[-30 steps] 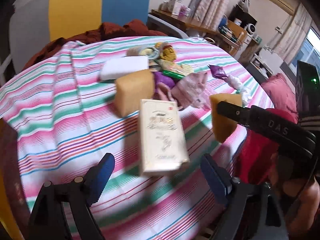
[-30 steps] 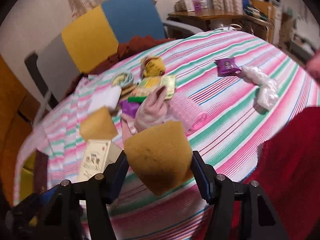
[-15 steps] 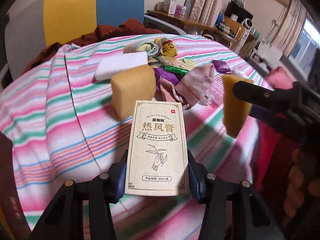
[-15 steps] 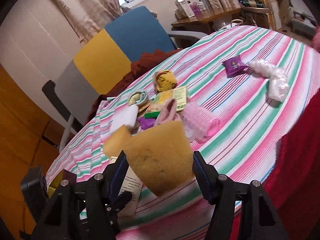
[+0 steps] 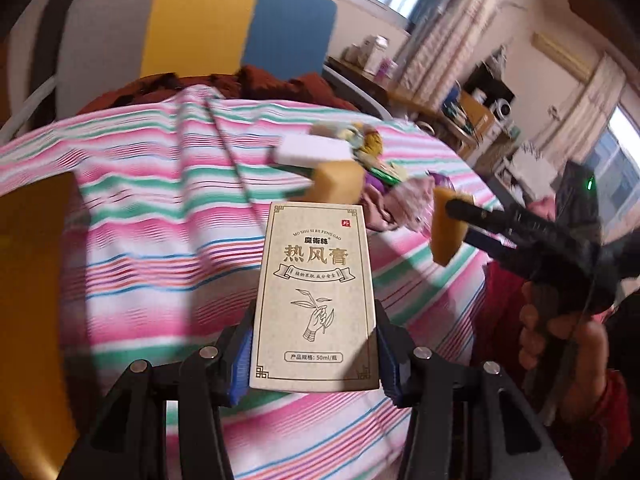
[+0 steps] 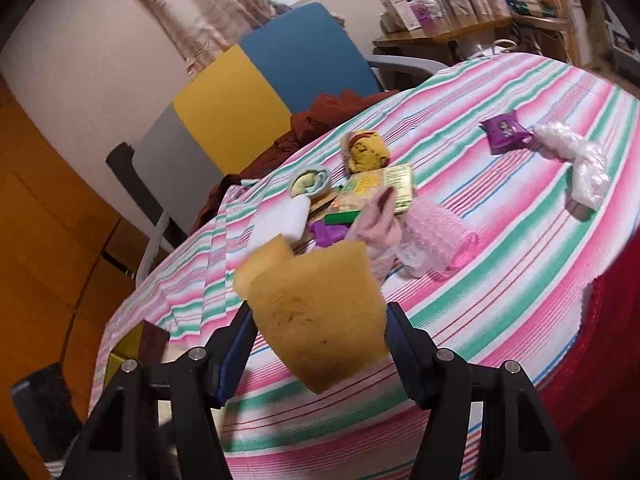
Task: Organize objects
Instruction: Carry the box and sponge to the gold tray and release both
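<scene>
Left wrist: beige gold-printed box (image 5: pixel 316 300).

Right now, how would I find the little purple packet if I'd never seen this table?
Start at the striped tablecloth and look to its far right side, away from the big pile. The purple packet lies there beside a crumpled clear plastic bag. It is the only dark purple, printed, flat thing there.
</scene>
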Available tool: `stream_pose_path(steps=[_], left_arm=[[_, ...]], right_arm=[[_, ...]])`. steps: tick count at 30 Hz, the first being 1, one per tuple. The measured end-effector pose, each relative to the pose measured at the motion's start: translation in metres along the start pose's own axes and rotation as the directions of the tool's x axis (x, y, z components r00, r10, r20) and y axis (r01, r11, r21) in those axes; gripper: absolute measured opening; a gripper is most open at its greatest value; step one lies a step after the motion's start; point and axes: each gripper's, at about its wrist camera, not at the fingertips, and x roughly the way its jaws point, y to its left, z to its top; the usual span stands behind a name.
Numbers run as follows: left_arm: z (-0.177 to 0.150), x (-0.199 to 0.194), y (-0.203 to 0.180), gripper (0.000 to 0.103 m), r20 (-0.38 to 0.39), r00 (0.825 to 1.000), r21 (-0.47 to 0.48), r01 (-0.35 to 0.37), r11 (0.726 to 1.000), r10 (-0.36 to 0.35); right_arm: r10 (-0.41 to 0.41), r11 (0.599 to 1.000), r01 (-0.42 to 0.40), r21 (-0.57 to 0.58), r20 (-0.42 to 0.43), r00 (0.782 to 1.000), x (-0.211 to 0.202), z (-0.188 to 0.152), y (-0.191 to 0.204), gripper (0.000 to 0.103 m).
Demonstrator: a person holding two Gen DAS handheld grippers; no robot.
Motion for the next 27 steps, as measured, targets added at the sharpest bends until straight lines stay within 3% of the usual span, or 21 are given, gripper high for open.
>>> stream_pose_path(steps=[4, 11, 19, 23, 27], left_arm=[[-0.005, -0.030, 0.032, 0.051, 0.039, 0.999, -0.056, -0.032, 0.998, 0.034], [-0.004, -0.081, 0.101, 0.051, 0.109, 0.986, -0.149, -0.113, 0.982, 0.129], [0.001, -0.108, 0.196, 0.051, 0.079, 0.953, -0.240, -0.265, 0.934, 0.291], [0.004, -0.107, 0.236, 0.051, 0.028, 0.934, -0.254, -0.339, 0.906, 0.357], [0.013, -0.099, 0.269, 0.051, -0.034, 0.912, -0.247, -0.405, 0.880, 0.410]], right_arm=[[-0.037, 0.994, 0.035, -0.105, -0.018, 0.999, -0.001, -0.011, 0.029, 0.065], [0.086, 0.977, -0.105, -0.188, -0.106, 0.991, 0.015, -0.038, 0.110, 0.065], [0.254, 0.910, -0.317, -0.267, -0.245, 0.936, 0.059, -0.056, 0.236, 0.066], [0.268, 0.879, -0.365, -0.307, -0.313, 0.911, 0.087, -0.070, 0.294, 0.066], [0.263, 0.883, -0.388, -0.264, -0.405, 0.876, 0.129, -0.085, 0.330, 0.066]])
